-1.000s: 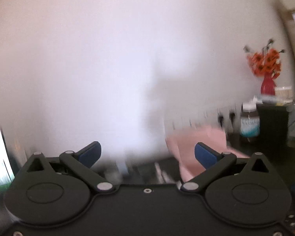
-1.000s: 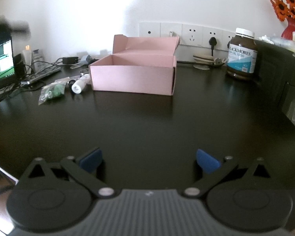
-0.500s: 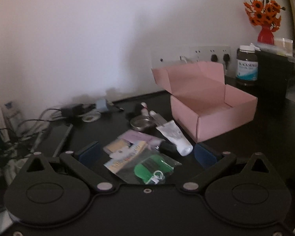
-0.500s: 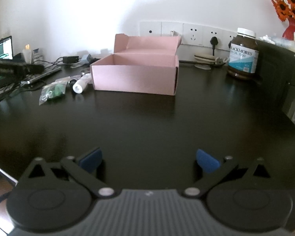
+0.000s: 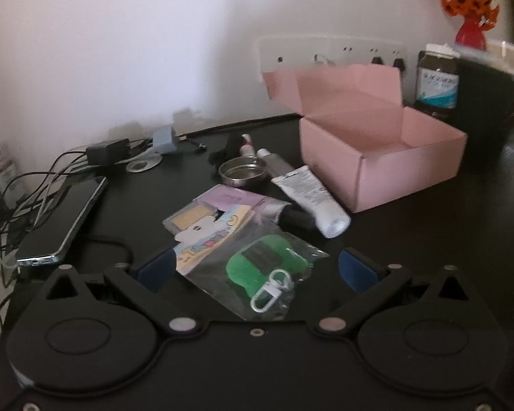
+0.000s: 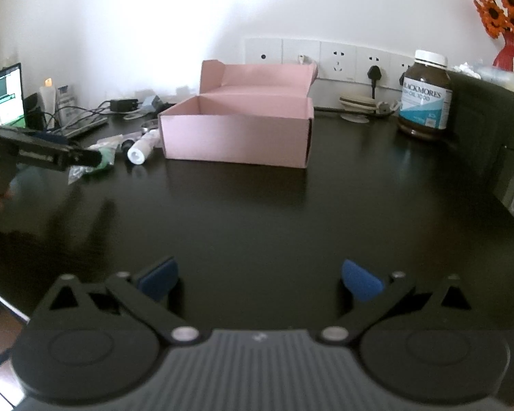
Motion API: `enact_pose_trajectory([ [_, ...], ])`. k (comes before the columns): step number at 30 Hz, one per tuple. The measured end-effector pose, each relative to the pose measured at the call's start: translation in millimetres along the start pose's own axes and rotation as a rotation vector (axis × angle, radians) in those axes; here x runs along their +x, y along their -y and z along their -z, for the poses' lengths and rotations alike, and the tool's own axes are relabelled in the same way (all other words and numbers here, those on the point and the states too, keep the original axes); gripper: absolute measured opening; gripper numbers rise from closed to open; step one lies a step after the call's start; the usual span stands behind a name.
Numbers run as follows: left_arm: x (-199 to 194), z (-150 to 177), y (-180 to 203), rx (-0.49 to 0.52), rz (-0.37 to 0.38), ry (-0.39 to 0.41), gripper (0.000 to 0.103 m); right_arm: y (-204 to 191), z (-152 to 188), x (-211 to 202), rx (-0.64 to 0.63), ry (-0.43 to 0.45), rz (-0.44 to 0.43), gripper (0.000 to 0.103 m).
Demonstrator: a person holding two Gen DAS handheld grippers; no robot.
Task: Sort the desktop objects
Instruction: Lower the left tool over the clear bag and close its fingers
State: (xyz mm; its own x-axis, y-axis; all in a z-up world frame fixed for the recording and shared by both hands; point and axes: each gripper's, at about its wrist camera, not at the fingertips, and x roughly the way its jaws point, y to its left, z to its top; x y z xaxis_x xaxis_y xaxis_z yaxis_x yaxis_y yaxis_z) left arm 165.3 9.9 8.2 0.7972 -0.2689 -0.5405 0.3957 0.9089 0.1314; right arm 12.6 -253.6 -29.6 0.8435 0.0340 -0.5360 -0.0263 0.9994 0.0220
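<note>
Dark desktop [image 6: 257, 205] runs to a white wall with sockets; an open pink box [image 6: 236, 137] sits mid-desk; only the left wrist view shows a metal dish [image 5: 242, 170], a phone [image 5: 63, 221] and a white tube [image 5: 311, 202] beside the box; the left gripper [image 5: 257, 267] hovers, jaws wide, astride a bagged green case [image 5: 265, 269]; the right gripper [image 6: 258, 281] hangs low and level over bare desk, jaws apart, holding nothing.

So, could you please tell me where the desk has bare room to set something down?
The widest bare patch is the dark desktop between the right claw and the pink box. It is crowded left of the box: white tube, metal dish, bagged green item, phone, cables.
</note>
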Motion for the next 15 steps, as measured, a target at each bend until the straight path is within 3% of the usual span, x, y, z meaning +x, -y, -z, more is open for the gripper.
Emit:
enact_pose_trajectory([
  [9, 8.4, -5.0, 10.7, 0.063, -0.049, 0.019, 0.103, -1.4, 0.6, 0.0, 0.001, 0.005, 0.003, 0.102],
  [15, 11.9, -5.4, 7.7, 0.048, 0.001, -0.001, 0.103, -2.0, 0.3, -0.4, 0.003, 0.003, 0.005, 0.102],
])
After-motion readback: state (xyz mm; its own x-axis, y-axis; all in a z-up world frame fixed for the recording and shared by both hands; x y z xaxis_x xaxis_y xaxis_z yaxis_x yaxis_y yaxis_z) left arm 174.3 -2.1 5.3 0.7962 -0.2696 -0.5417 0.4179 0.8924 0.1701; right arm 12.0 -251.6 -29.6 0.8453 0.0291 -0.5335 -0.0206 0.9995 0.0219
